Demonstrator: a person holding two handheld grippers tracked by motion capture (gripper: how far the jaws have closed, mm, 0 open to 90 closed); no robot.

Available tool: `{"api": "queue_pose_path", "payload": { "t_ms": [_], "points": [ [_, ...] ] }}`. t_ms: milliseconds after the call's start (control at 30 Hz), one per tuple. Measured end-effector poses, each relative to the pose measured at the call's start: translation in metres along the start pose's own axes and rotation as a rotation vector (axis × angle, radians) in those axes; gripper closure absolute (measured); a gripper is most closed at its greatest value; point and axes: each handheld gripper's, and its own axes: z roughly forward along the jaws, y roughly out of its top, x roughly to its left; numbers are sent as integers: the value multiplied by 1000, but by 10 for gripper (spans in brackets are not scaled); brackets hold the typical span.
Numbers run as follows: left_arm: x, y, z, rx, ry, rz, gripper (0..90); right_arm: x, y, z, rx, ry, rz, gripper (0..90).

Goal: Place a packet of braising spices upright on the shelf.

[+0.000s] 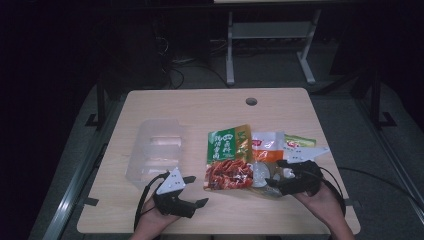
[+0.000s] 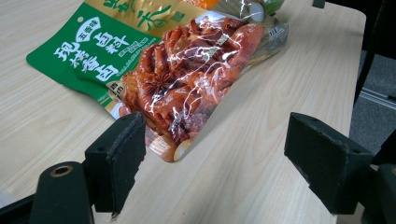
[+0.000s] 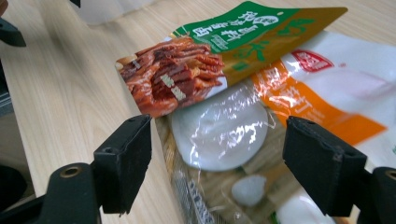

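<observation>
A green and gold food packet [image 1: 228, 157] with red braised meat pictured on it lies flat mid-table, seen close in the left gripper view [image 2: 177, 74] and in the right gripper view [image 3: 219, 51]. It partly covers a white and orange packet [image 1: 267, 145] [image 3: 322, 79] and a clear packet holding white rounds [image 3: 219, 133]. My left gripper [image 1: 194, 190] [image 2: 215, 163] stands open just left of the green packet's near corner, nothing between its pads. My right gripper [image 1: 277, 175] [image 3: 217, 168] is open, low over the clear packet's near end.
A clear plastic box [image 1: 155, 150] stands left of the packets. A small green packet [image 1: 300, 141] lies at the far right of the pile. The table [image 1: 200, 107] has a round cable hole [image 1: 251, 101] near its far edge. Dark floor and a white frame lie beyond.
</observation>
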Motion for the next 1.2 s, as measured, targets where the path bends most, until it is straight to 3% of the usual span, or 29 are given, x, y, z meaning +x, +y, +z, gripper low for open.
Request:
{"api": "queue_pose_path", "payload": {
  "t_ms": [267, 367, 800, 1000, 1133, 1200],
  "points": [
    [1, 1, -1, 1, 3, 5, 204, -6, 23, 10, 30, -11, -14, 221],
    [1, 0, 0, 5, 0, 1, 204, -8, 35, 15, 44, 11, 5, 240],
    [-1, 1, 0, -5, -4, 9, 203, -24, 75, 41, 118, 2, 22, 219],
    [-2, 2, 0, -3, -1, 14, 204, -34, 94, 58, 174, 0, 55, 238],
    [-2, 2, 0, 1, -1, 23, 204, -37, 100, 65, 189, -8, 63, 241],
    [-2, 2, 0, 2, -2, 22, 204, -43, 103, 72, 197, -3, 89, 259]
  ]
}}
